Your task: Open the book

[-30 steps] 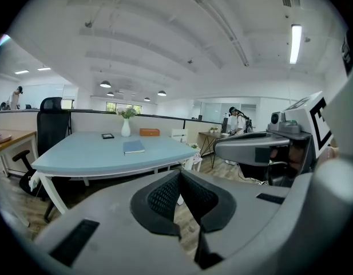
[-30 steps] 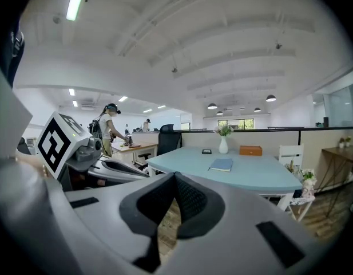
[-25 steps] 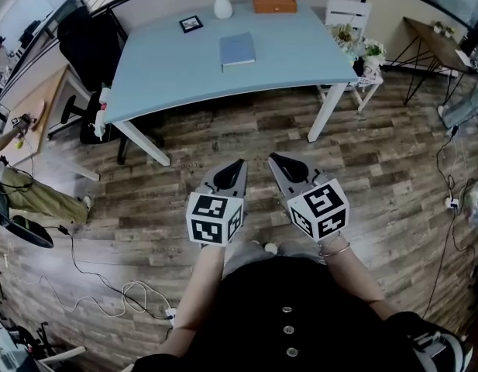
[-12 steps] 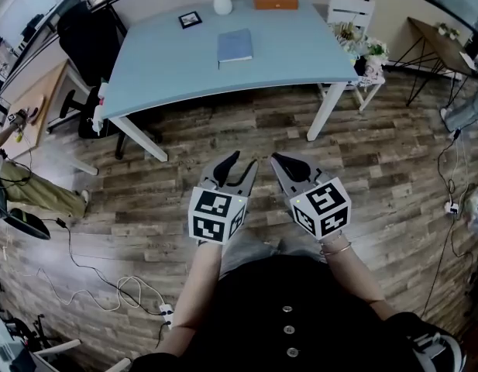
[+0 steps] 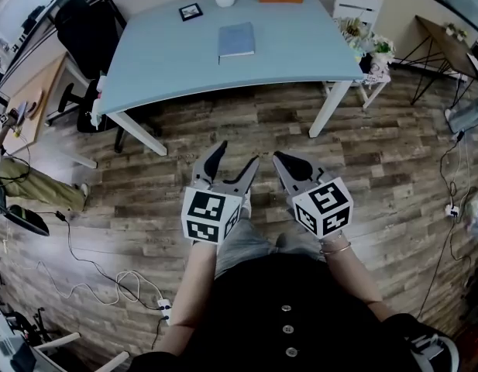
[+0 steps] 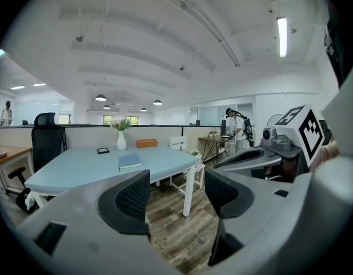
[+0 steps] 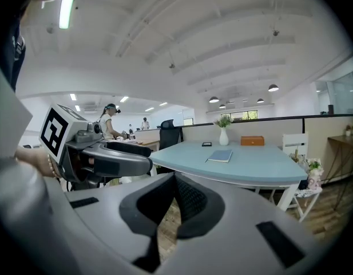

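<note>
The book [image 5: 236, 39] lies closed, it seems, on the table [image 5: 169, 60], well beyond us. Our left gripper [image 5: 236, 153] has just spread wide, empty; our right gripper [image 5: 279, 158] is pressed together, and so might shove the book rather than lift its cover.

The left gripper [image 5: 237, 155] has just been opening its jaws: pressed together tip to tip a second ago, half parted midway, they now stand wide apart with nothing between them.
</note>
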Demonstrator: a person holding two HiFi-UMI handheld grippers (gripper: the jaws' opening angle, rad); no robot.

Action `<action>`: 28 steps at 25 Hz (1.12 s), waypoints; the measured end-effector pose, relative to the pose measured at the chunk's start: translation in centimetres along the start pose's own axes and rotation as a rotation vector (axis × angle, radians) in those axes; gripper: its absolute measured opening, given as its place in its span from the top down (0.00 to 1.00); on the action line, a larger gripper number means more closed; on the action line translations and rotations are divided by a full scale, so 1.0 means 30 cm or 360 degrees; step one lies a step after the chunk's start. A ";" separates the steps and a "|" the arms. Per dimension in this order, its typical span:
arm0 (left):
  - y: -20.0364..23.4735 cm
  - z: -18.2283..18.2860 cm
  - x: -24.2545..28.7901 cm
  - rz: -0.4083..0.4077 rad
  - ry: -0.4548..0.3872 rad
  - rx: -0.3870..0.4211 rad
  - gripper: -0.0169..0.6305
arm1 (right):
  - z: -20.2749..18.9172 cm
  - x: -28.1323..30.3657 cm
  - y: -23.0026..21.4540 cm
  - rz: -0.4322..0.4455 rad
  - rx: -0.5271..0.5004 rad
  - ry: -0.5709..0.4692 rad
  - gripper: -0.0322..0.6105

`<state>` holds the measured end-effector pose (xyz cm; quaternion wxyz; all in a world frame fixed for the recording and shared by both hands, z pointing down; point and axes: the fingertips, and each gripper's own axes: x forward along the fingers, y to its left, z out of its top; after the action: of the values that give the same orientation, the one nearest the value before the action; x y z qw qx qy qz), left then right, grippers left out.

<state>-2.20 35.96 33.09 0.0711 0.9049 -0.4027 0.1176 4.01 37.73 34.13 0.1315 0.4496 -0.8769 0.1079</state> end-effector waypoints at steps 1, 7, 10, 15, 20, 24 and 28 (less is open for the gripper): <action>0.016 0.003 0.009 -0.0002 -0.0006 -0.0008 0.55 | 0.004 0.013 -0.009 -0.0003 0.0003 0.0001 0.95; 0.133 0.042 0.101 0.0001 -0.0056 -0.0037 0.55 | 0.037 0.123 -0.089 -0.0035 0.0011 0.0006 0.95; 0.203 0.075 0.164 -0.0018 -0.0072 -0.0044 0.55 | 0.068 0.195 -0.143 -0.0061 0.0025 0.0003 0.95; 0.335 0.135 0.266 -0.0054 -0.0089 -0.0075 0.55 | 0.123 0.324 -0.223 -0.0099 0.0037 0.0017 0.95; 0.484 0.167 0.373 -0.0105 -0.0088 -0.0107 0.55 | 0.180 0.484 -0.289 -0.0124 0.0030 0.0023 0.95; 0.586 0.176 0.455 -0.0129 -0.0064 -0.0110 0.55 | 0.220 0.600 -0.341 -0.0139 0.0023 0.0025 0.95; 0.681 0.198 0.524 -0.0152 -0.0063 -0.0105 0.55 | 0.258 0.701 -0.398 -0.0159 0.0034 0.0019 0.95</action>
<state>-6.32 9.83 32.31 0.0984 0.9225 -0.3640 0.0827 0.94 12.52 34.57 0.1371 0.4935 -0.8514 0.1132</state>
